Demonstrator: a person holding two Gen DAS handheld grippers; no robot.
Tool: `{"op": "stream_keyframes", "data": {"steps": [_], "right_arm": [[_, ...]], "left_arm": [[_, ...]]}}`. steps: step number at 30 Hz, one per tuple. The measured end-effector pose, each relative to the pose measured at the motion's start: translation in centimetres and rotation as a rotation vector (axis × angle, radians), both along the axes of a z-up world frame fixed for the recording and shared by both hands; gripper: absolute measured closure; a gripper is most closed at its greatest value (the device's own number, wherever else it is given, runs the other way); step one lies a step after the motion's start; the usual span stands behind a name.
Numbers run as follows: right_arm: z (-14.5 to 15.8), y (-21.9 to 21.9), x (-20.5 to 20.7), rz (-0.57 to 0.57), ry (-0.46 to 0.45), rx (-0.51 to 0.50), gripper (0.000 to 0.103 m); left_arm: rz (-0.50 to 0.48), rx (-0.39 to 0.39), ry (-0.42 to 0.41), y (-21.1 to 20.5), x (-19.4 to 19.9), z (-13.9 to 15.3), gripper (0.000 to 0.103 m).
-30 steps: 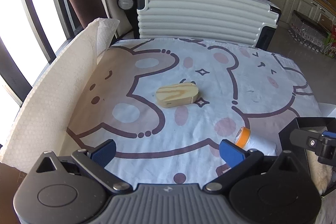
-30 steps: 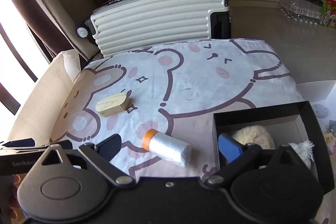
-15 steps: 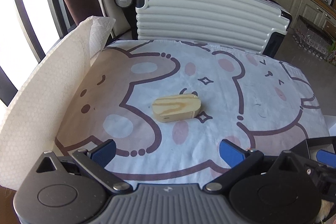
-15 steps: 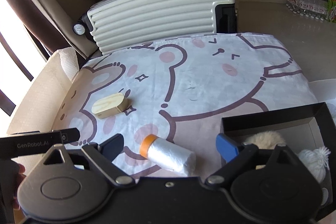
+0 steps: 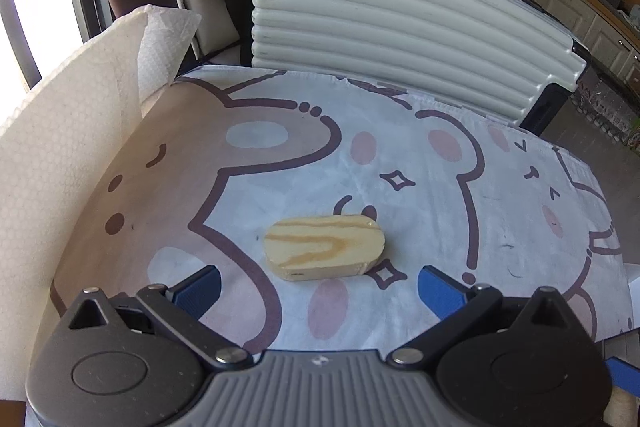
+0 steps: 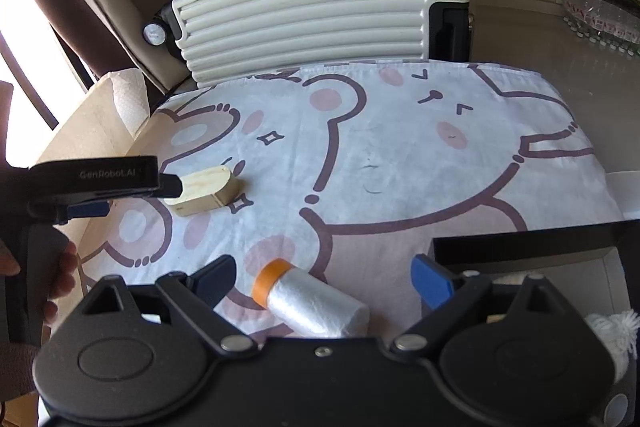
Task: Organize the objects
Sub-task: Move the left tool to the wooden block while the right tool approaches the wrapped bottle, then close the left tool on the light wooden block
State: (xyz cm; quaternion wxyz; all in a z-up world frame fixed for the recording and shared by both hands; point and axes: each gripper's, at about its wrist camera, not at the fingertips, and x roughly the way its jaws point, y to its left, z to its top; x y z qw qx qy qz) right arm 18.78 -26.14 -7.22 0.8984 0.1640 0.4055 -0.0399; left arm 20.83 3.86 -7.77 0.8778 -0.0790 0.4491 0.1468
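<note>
The left gripper (image 5: 318, 285) has its blue-padded jaws spread wide and holds nothing. Just ahead of its fingertips, about midway between them, lies a pale oval block of grained wood (image 5: 325, 247) on the cartoon-bear printed cloth (image 5: 440, 195); the pads do not touch it. To the gripper's left a white embossed paper sheet (image 5: 68, 155) stands up along the cloth's edge, and beyond the block a cream ribbed hard-shell suitcase (image 5: 400, 39) lies on its side.

The right gripper (image 6: 322, 281) is likewise wide open and empty. Between its fingers, close in, lies a roll of clear plastic bags with an orange core (image 6: 310, 301), resting on the cloth; whether a pad grazes it is hard to say. To its right sits a black open cardboard box (image 6: 520, 247) with something white and fluffy (image 6: 612, 331) inside.
</note>
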Motion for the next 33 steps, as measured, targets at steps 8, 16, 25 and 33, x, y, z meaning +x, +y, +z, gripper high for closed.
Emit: {"op": "stream_keyframes", "data": {"steps": [8,16,25,33], "right_arm": [[-0.6,0.3,0.5,0.047,0.013,-0.015,0.008],[-0.6,0.3,0.2,0.055,0.016,-0.017,0.008],[-0.5,0.5,0.0,0.060,0.020,-0.018,0.009],[-0.6,0.2,-0.1,0.053,0.028,-0.021,0.009]], "left_arm": [[-0.049,0.057,0.002,0.3,3.3,-1.7,0.000],[-0.034,0.069,-0.063,1.5,5.2,-2.3,0.002],[-0.016,0.094,-0.025,1.8,7.3,-3.6,0.008],[-0.046,0.044,0.015,1.0,6.7,-5.1,0.021]]}}
